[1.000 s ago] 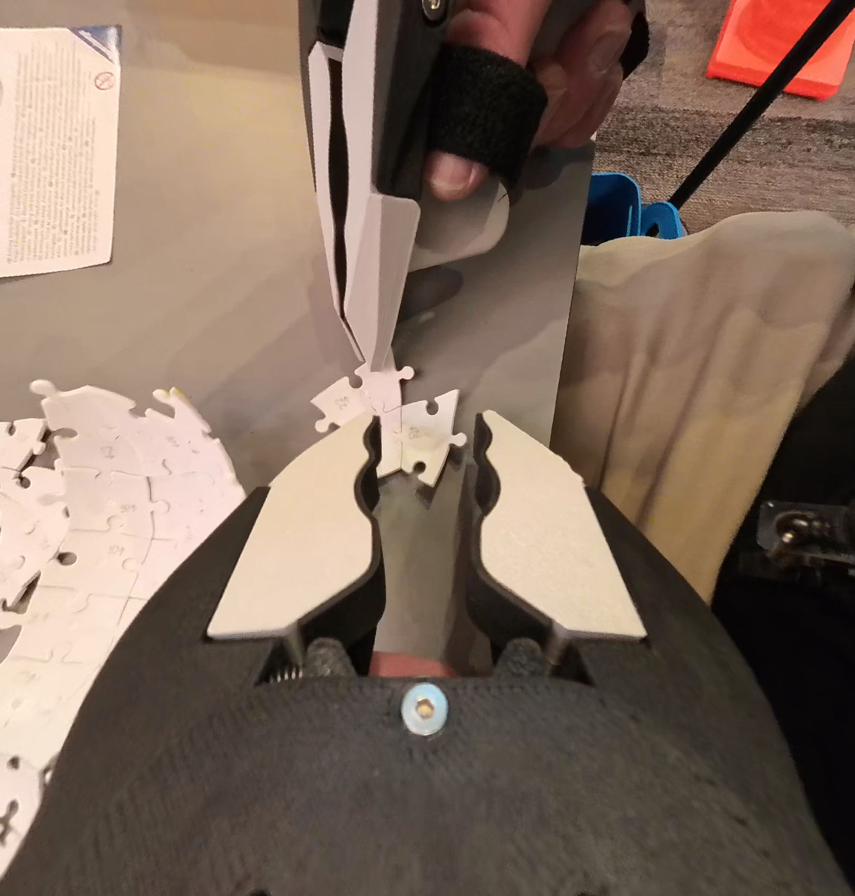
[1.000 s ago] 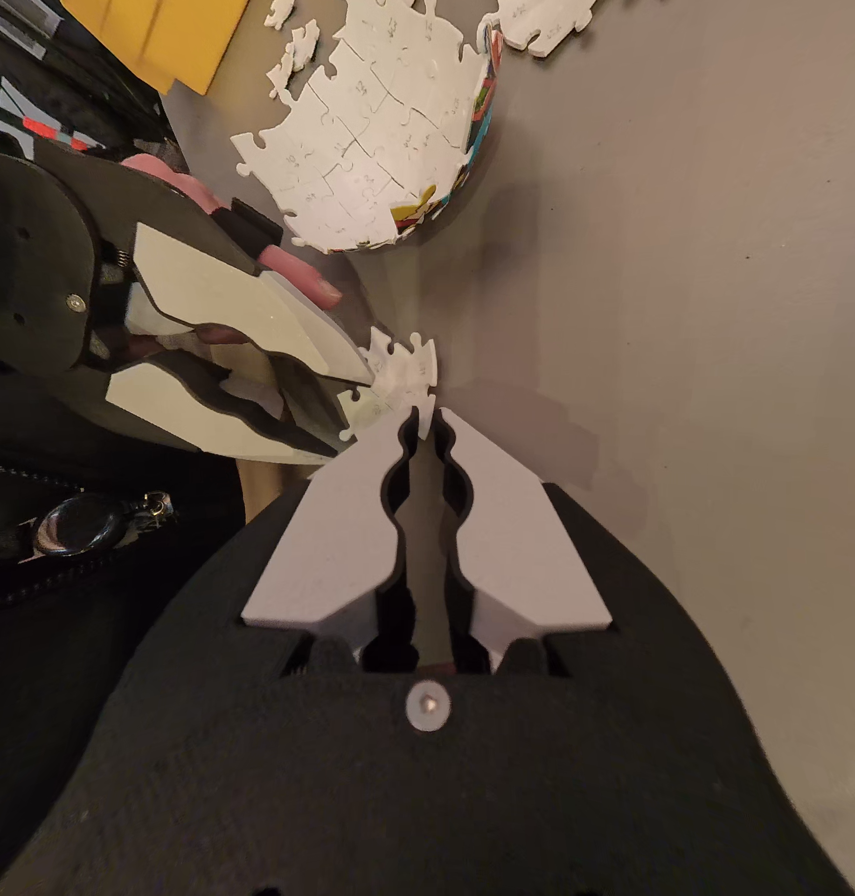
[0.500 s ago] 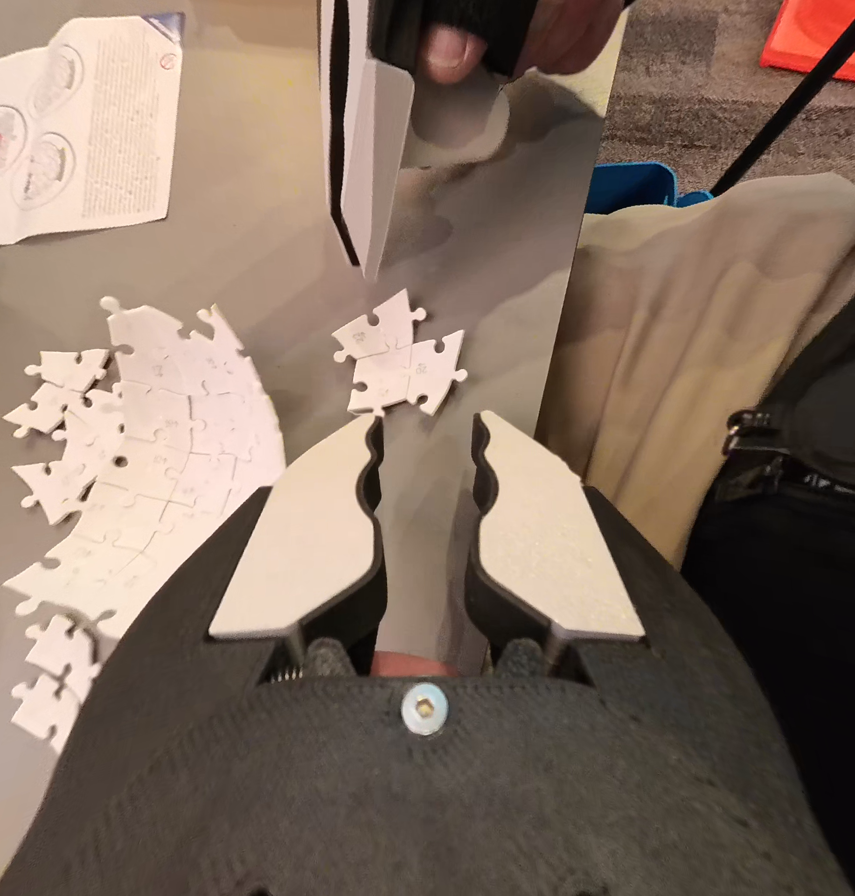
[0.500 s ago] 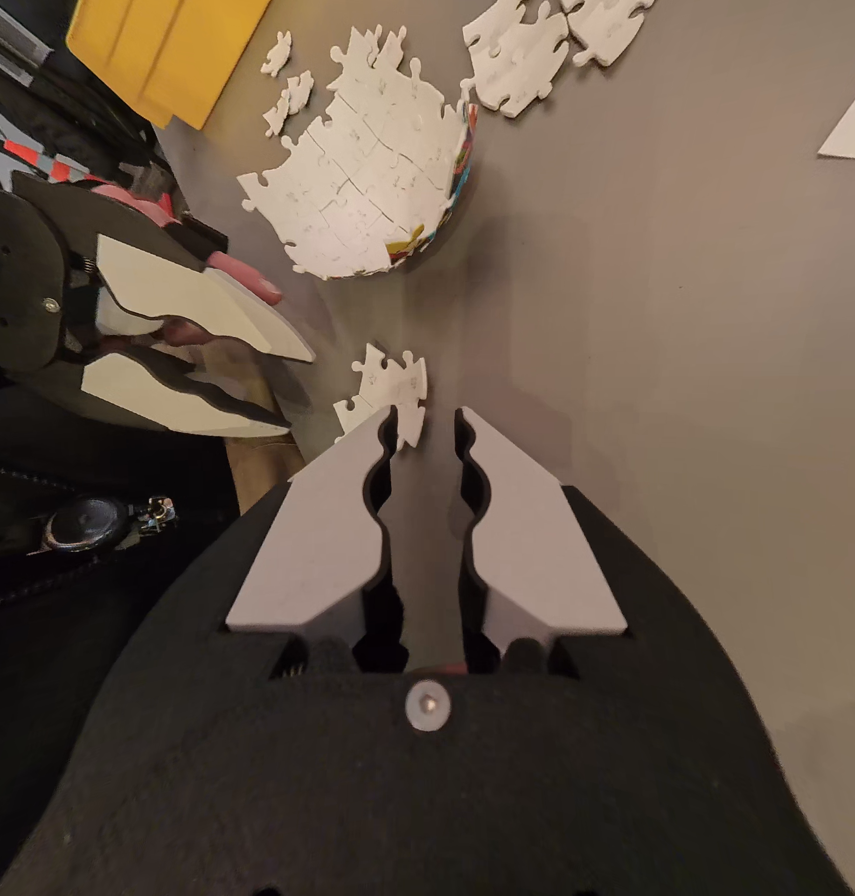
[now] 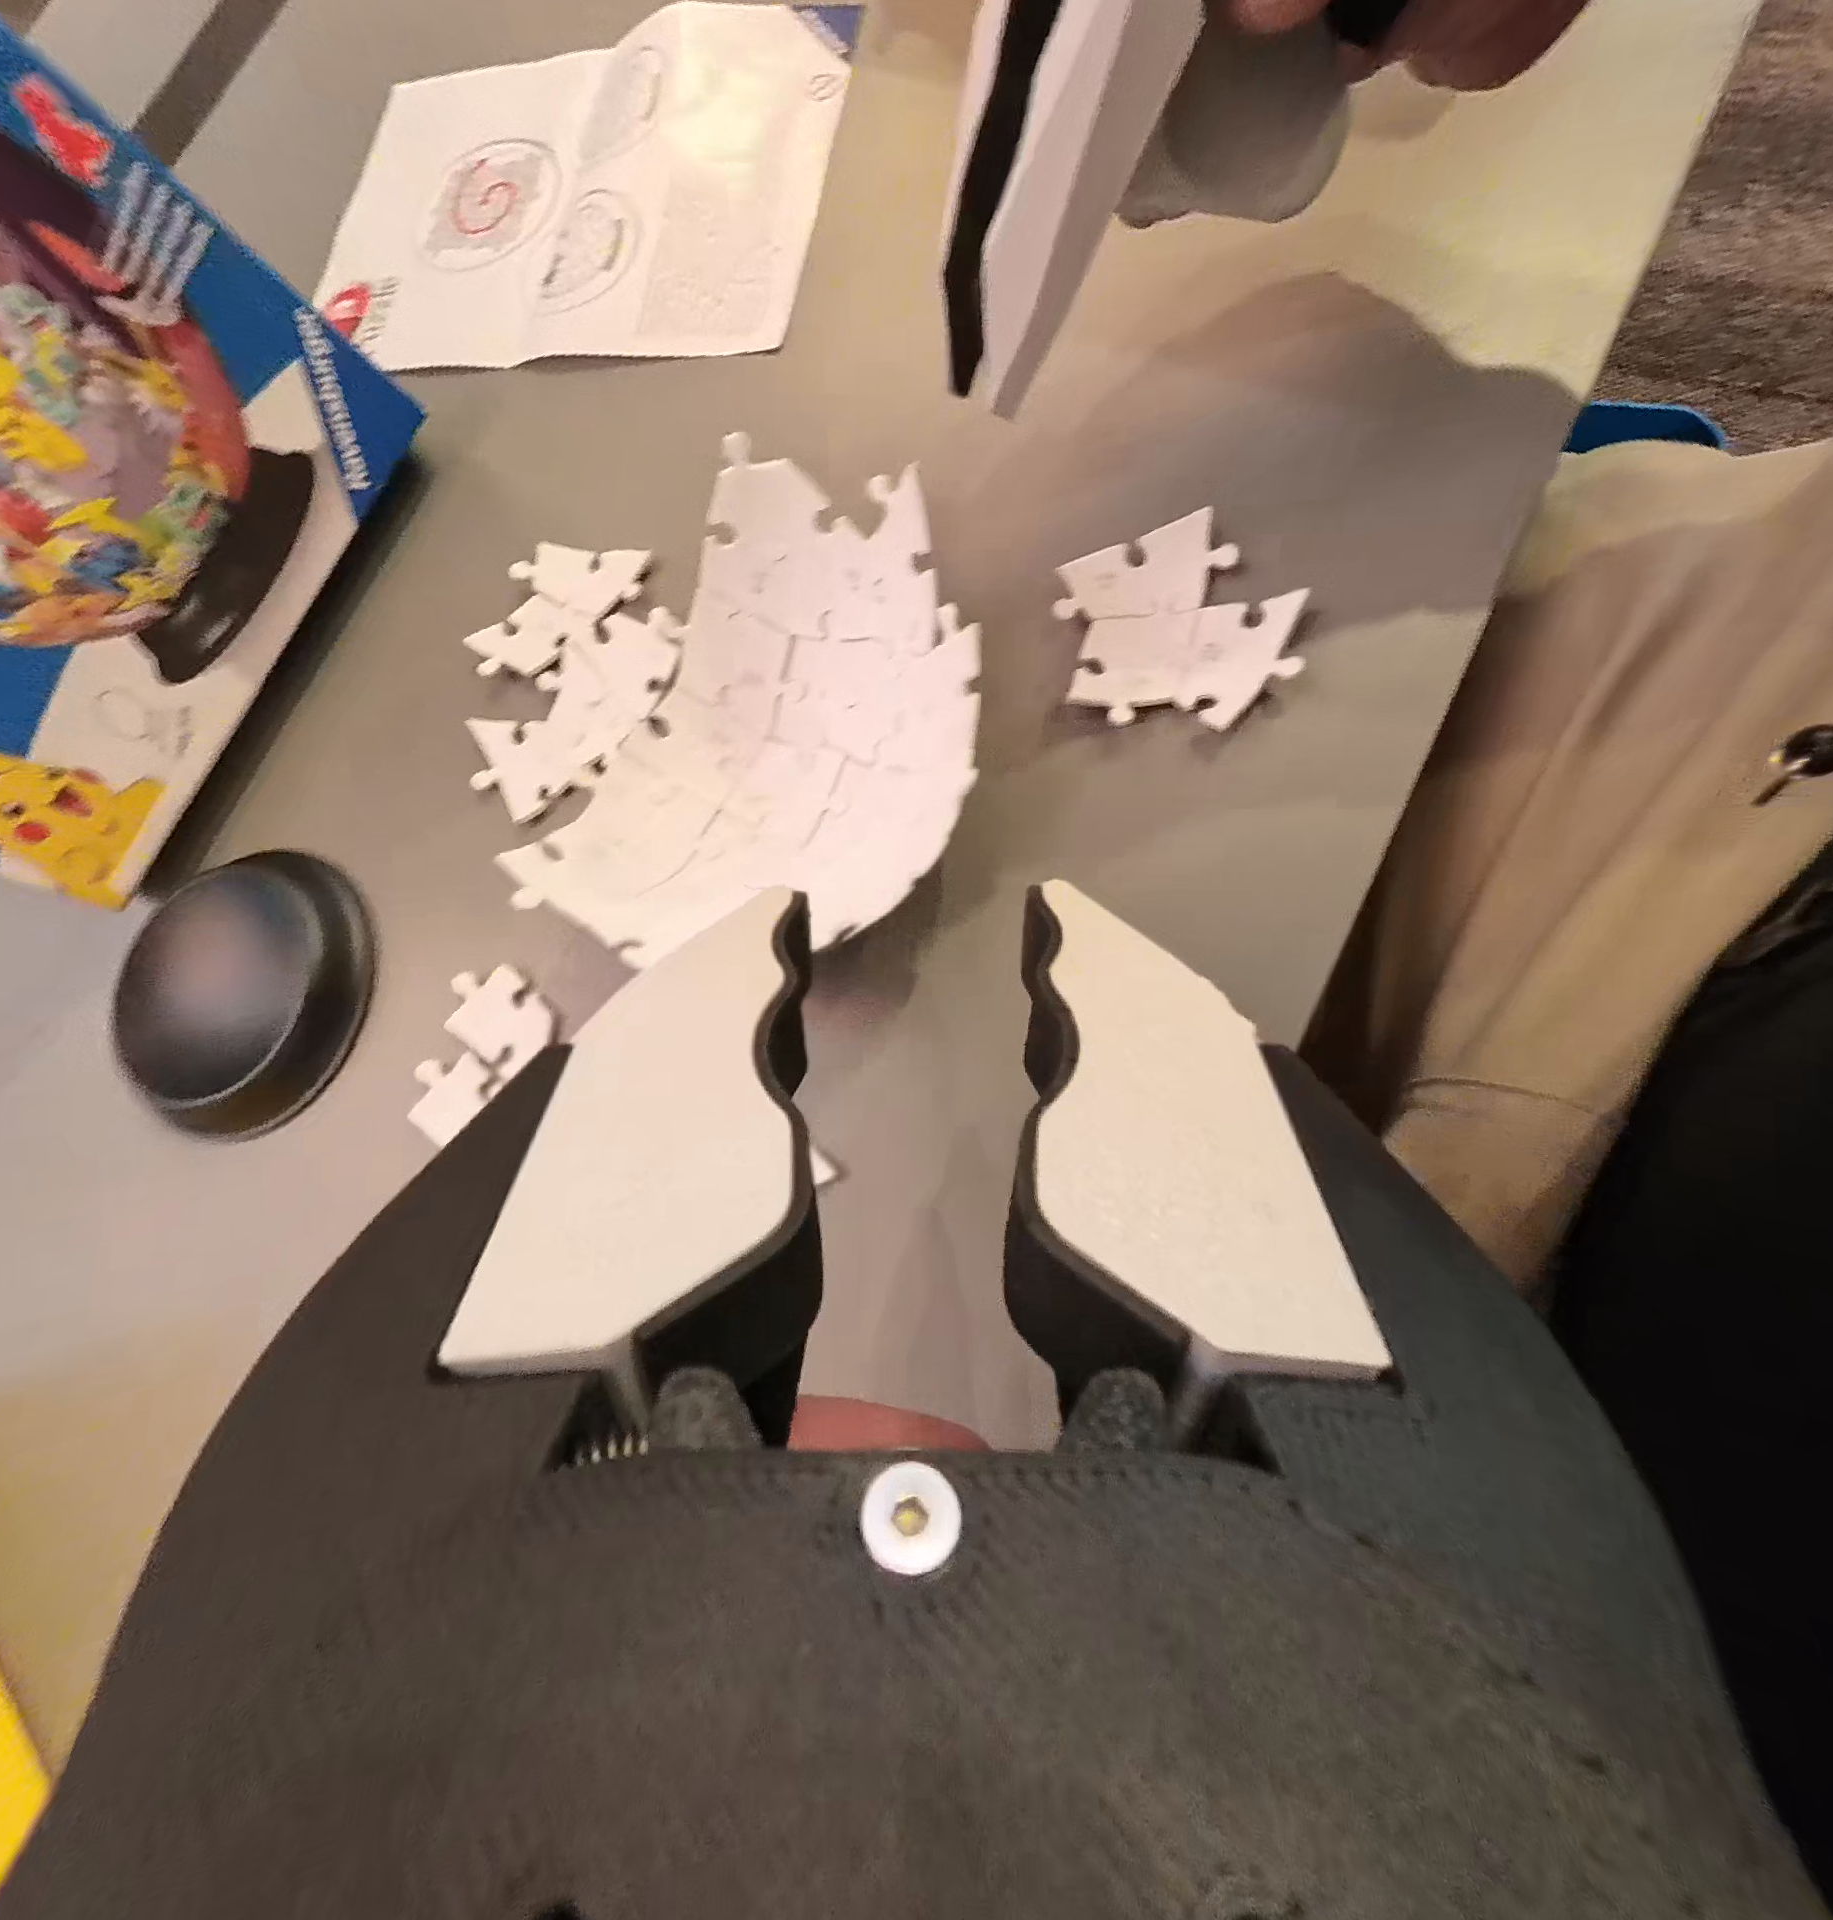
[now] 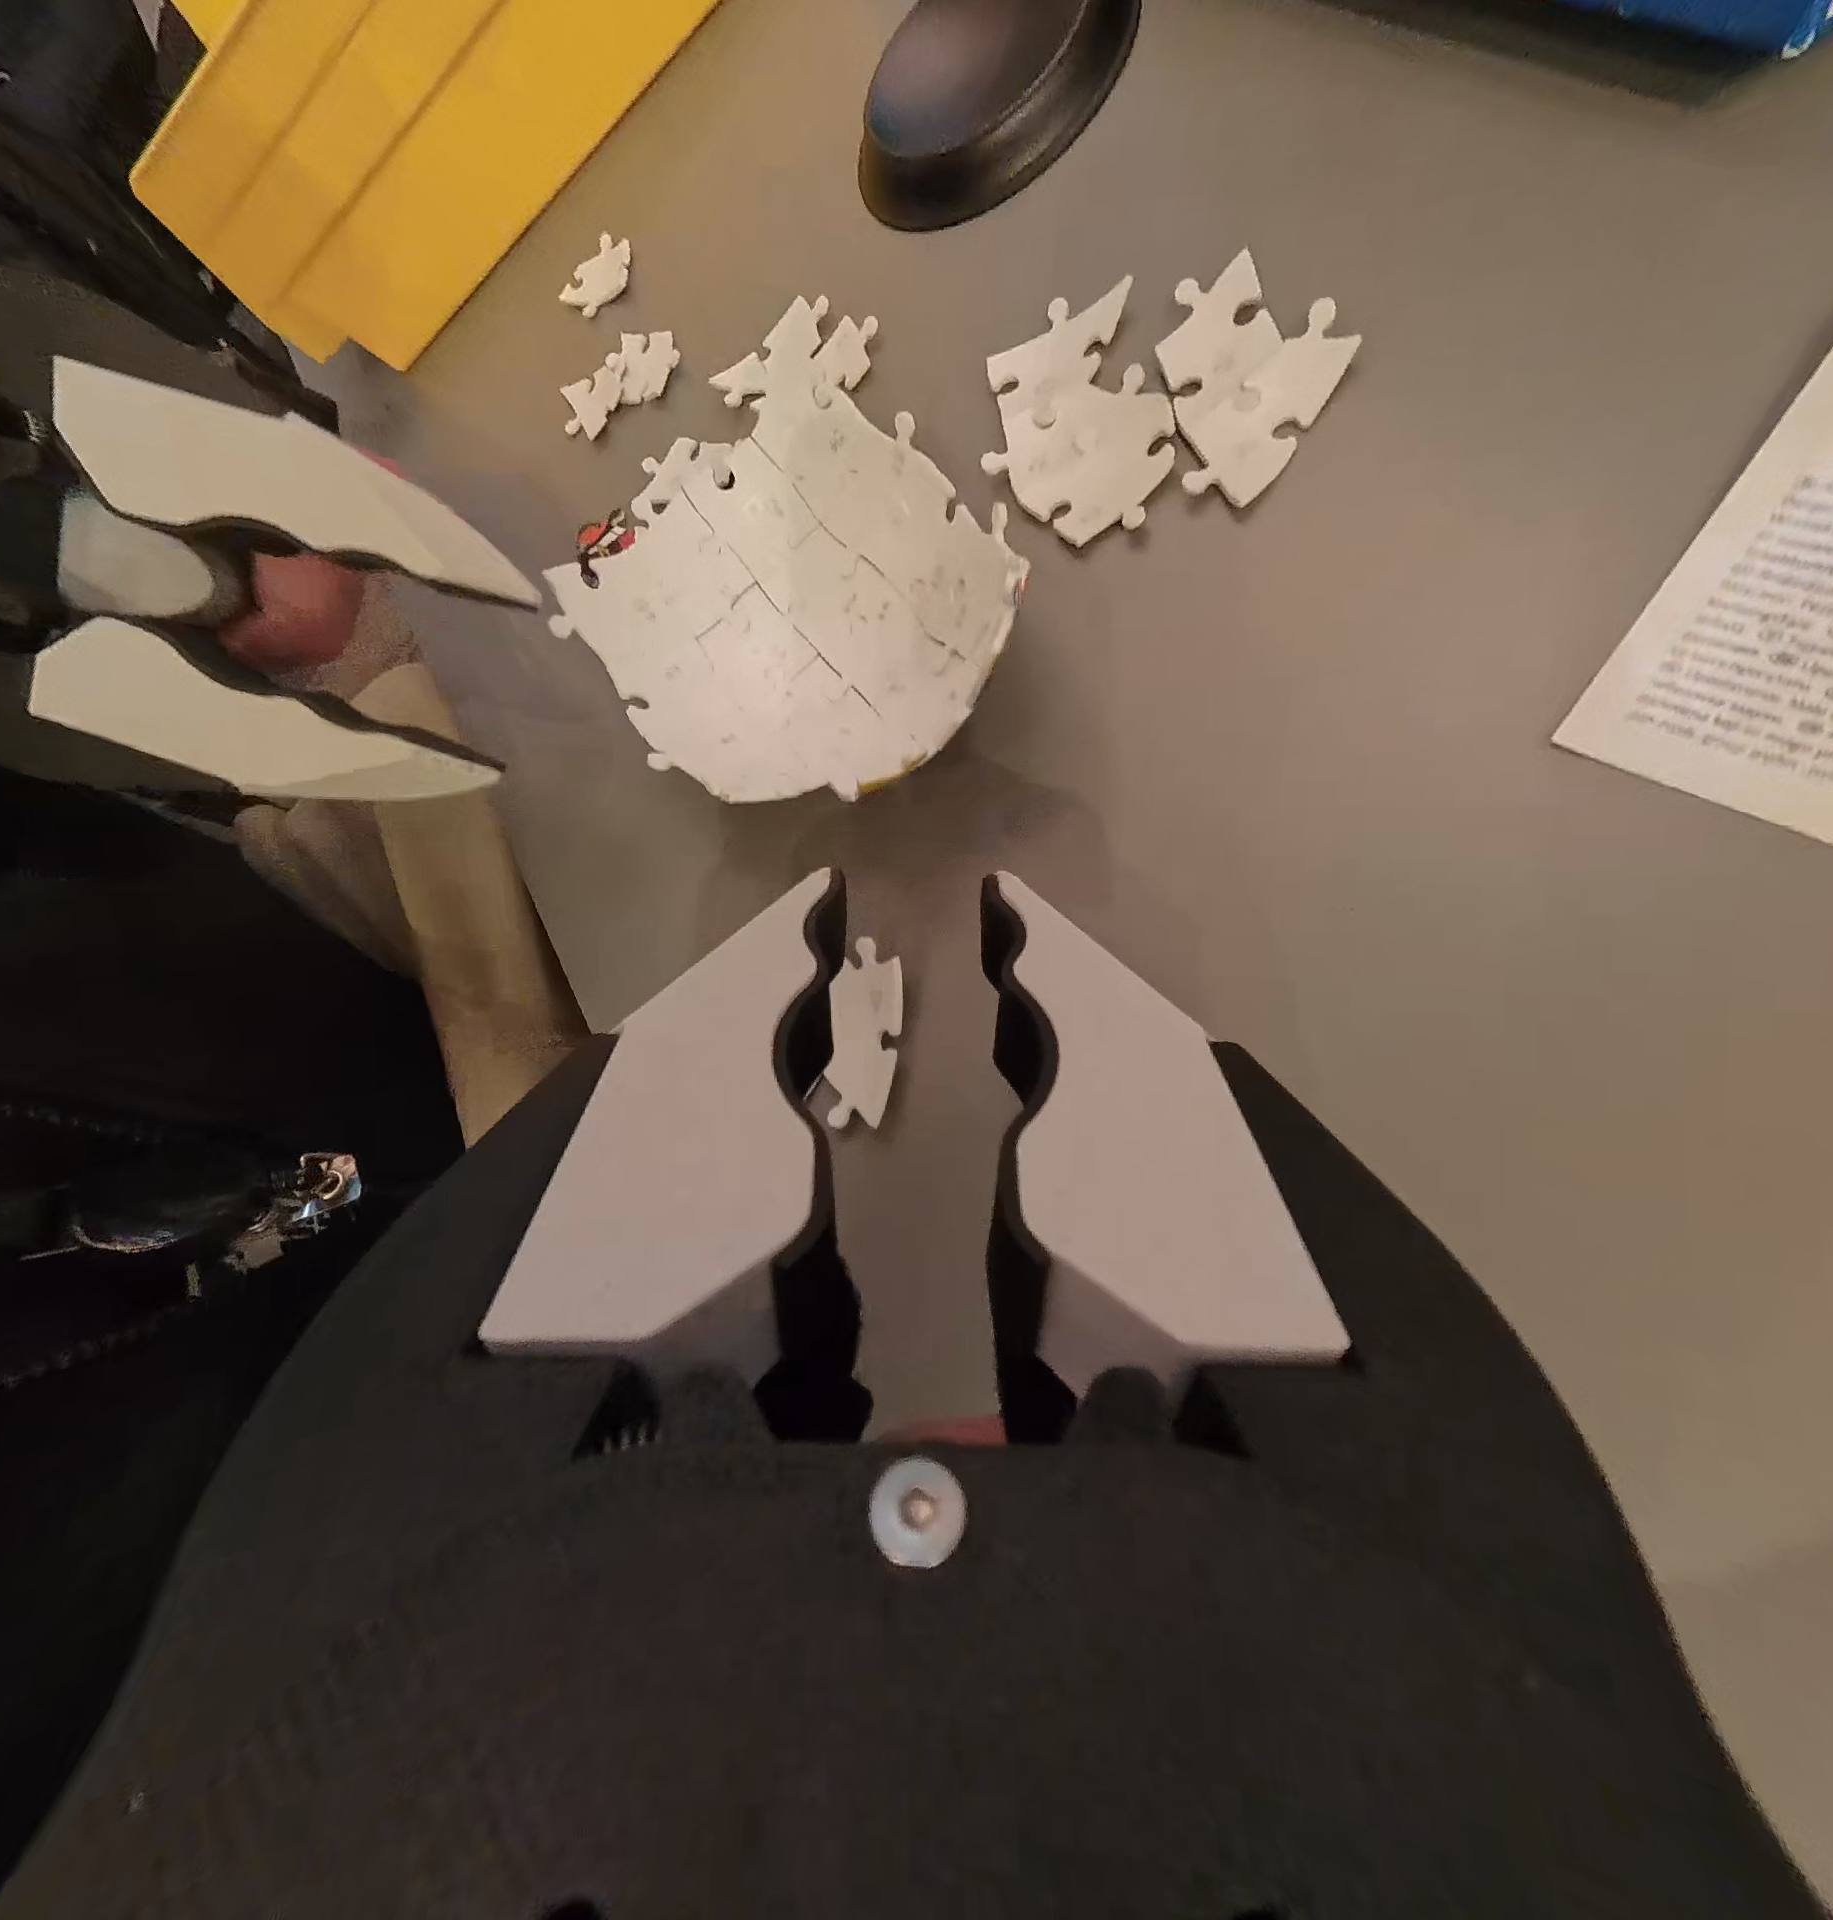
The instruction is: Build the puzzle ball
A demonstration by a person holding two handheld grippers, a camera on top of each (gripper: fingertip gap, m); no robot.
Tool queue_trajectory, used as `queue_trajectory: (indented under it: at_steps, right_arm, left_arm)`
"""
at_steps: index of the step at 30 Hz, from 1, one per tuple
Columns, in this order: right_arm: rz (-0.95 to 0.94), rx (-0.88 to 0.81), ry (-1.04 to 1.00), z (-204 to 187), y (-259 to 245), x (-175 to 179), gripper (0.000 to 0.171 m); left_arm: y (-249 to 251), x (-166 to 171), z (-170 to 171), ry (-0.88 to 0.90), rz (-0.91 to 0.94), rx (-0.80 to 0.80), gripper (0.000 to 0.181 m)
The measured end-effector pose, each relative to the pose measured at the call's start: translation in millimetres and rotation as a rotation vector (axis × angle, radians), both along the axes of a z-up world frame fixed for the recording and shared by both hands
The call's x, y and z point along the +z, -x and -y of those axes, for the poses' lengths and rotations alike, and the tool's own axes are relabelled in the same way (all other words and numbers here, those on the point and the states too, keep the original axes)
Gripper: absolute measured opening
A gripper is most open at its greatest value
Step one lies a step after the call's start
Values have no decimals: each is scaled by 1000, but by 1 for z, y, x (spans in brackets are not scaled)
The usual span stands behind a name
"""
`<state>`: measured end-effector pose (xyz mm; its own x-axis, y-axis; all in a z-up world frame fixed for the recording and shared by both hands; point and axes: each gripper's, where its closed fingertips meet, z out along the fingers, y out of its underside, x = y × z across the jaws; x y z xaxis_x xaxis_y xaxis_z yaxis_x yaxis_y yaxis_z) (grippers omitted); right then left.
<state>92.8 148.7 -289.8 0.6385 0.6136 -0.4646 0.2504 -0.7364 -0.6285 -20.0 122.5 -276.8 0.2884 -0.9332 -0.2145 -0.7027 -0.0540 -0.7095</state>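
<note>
Resting on the grey table, the partial puzzle ball forms a curved white shell, printed side down, loose joined pieces beside it. Left gripper and right gripper are spread apart, empty.

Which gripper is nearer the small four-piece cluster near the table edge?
Right, apparently. The cluster shows between the right gripper's open jaws in its own view. The left gripper hangs back, the cluster ahead and right of its open jaws.
</note>
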Motion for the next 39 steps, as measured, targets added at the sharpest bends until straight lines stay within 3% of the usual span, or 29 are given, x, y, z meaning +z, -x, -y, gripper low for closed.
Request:
queue_trajectory:
  at_steps: [9,19,30,39]
  right_arm:
    - [-18,-4,37,-15,18,-5,25]
    - [-13,-12,102,-29,36,-20,15]
    - [-55,-11,134,-41,68,-22,1]
    - [-106,-40,156,-66,94,-22,3]
  left_arm:
    - [59,5,-44,-7,-8,194,39]
    - [62,-20,-48,39,-56,206,38]
    - [62,-20,-47,60,-30,216,38]
    - [84,-21,-61,69,-39,303,37]
